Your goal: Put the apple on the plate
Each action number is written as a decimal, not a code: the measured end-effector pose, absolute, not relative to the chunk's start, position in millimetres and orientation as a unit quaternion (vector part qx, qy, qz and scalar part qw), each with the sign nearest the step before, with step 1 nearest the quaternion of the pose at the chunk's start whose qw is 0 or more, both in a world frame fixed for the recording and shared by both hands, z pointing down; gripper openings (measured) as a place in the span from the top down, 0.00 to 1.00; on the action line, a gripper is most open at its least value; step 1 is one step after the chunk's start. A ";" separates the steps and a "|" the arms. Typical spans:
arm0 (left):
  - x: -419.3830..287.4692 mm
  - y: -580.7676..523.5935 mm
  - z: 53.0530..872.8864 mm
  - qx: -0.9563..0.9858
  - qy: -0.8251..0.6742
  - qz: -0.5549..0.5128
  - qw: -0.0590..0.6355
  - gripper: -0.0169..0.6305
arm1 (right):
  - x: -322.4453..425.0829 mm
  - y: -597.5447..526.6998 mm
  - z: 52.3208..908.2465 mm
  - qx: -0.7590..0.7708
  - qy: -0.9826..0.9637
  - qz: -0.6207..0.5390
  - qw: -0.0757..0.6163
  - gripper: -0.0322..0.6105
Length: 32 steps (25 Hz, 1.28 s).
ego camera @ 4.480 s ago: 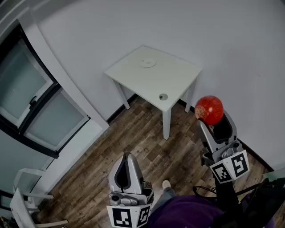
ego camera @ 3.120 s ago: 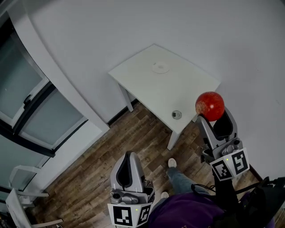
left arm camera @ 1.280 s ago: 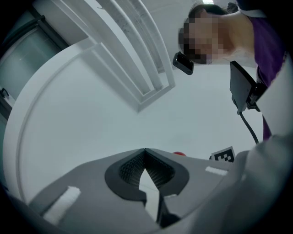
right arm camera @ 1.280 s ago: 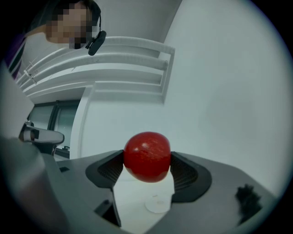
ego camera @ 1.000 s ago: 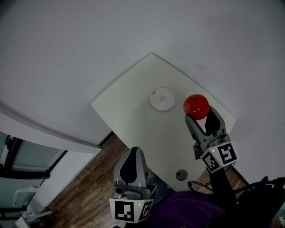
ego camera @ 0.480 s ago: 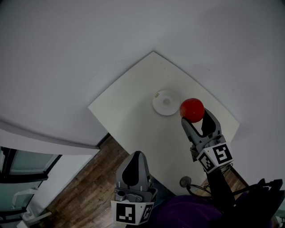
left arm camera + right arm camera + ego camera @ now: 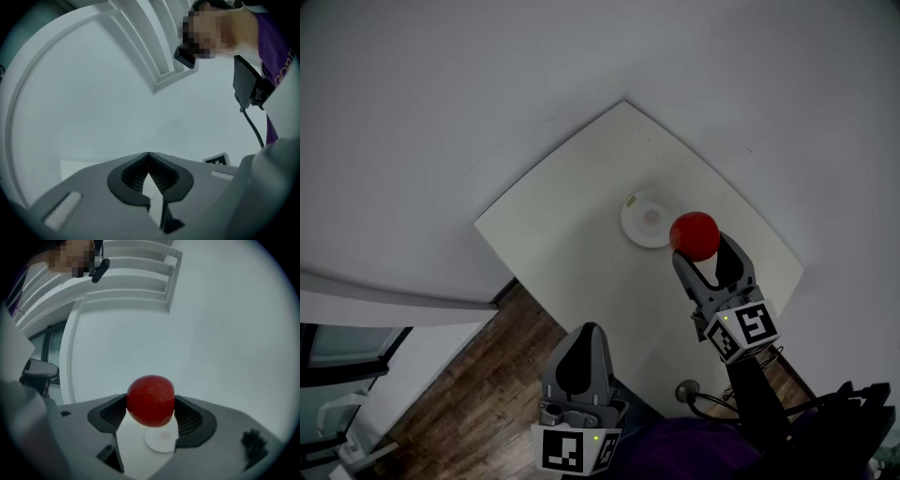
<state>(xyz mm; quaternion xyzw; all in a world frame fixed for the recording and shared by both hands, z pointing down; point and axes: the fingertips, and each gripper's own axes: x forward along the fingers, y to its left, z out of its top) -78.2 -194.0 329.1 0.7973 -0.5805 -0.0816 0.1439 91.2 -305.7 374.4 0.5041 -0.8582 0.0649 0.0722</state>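
A red apple (image 7: 695,234) is clamped between the jaws of my right gripper (image 7: 697,246), held in the air just right of a small white plate (image 7: 643,219) on the white table (image 7: 572,234). In the right gripper view the apple (image 7: 151,400) fills the gap between the pads, and the plate (image 7: 161,438) shows below and beyond it. My left gripper (image 7: 578,349) hangs low over the table's near edge, its jaws closed with nothing between them; its own view shows the tips (image 7: 149,154) meeting.
The table stands in a corner between two white walls. A small round metal object (image 7: 685,391) lies near the table's front corner. Wood floor (image 7: 478,375) shows at lower left, and a window frame (image 7: 337,328) at the far left.
My right gripper has carried the apple leftward and closer to the plate while the view closed in on the table. The left gripper has kept its place.
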 end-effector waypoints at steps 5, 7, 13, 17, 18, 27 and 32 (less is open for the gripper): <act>-76.5 -202.6 336.8 0.800 -0.574 -0.079 0.154 0.96 | 88.0 -316.9 396.1 0.502 -0.856 0.075 0.096 0.42; -74.7 -202.4 343.1 0.801 -0.572 -0.081 0.153 0.96 | 88.8 -317.0 412.2 0.501 -0.856 0.082 0.102 0.42; -73.5 -216.5 341.5 0.805 -0.564 -0.091 0.160 0.96 | 86.1 -328.5 432.9 0.499 -0.852 0.102 0.123 0.42; -75.2 -225.3 351.9 0.805 -0.563 -0.085 0.169 0.96 | 80.5 -339.4 449.5 0.493 -0.853 0.105 0.139 0.42; -76.1 -226.8 356.7 0.803 -0.564 -0.086 0.173 0.96 | 79.0 -341.8 456.6 0.491 -0.853 0.105 0.143 0.42; -79.5 -217.6 377.8 0.792 -0.563 -0.067 0.224 0.96 | 70.9 -351.6 487.6 0.484 -0.851 0.109 0.173 0.42; -95.2 -221.0 377.1 0.783 -0.582 -0.080 0.204 0.96 | 67.8 -356.1 498.3 0.480 -0.850 0.110 0.186 0.42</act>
